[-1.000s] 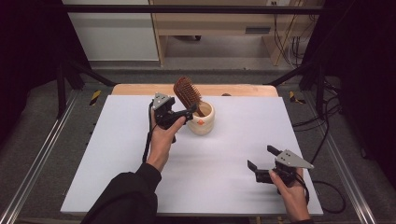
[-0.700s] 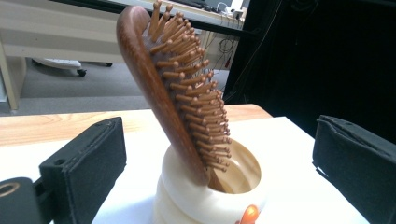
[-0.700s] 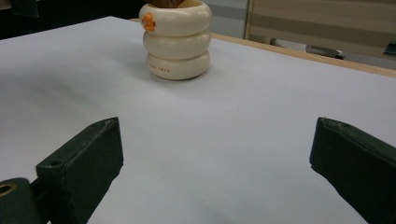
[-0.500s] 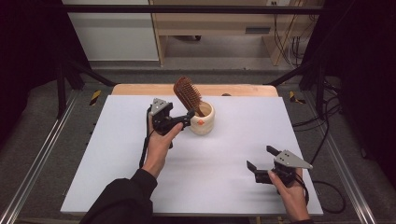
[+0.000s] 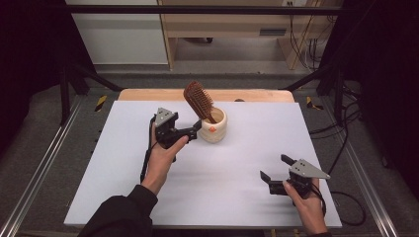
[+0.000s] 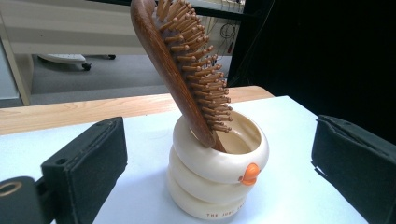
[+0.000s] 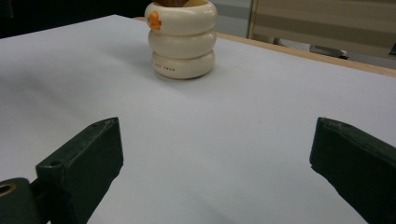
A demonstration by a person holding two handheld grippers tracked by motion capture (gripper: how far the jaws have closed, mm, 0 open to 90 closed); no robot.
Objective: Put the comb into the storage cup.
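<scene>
A wooden hairbrush (image 5: 198, 100) leans handle-down in the cream ringed cup (image 5: 213, 126) at the white surface's (image 5: 237, 163) far middle. The left claw (image 5: 193, 132) gapes wide beside it; the right claw (image 5: 273, 169) gapes wide, well apart.

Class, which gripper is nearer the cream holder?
Left. The left gripper sits open right beside the cream holder; the right gripper rests open far off, near the table's front edge.

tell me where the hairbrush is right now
The hairbrush stands handle-down, leaning, in the cream cup toward the table's far middle, just ahead of the open left gripper.
</scene>
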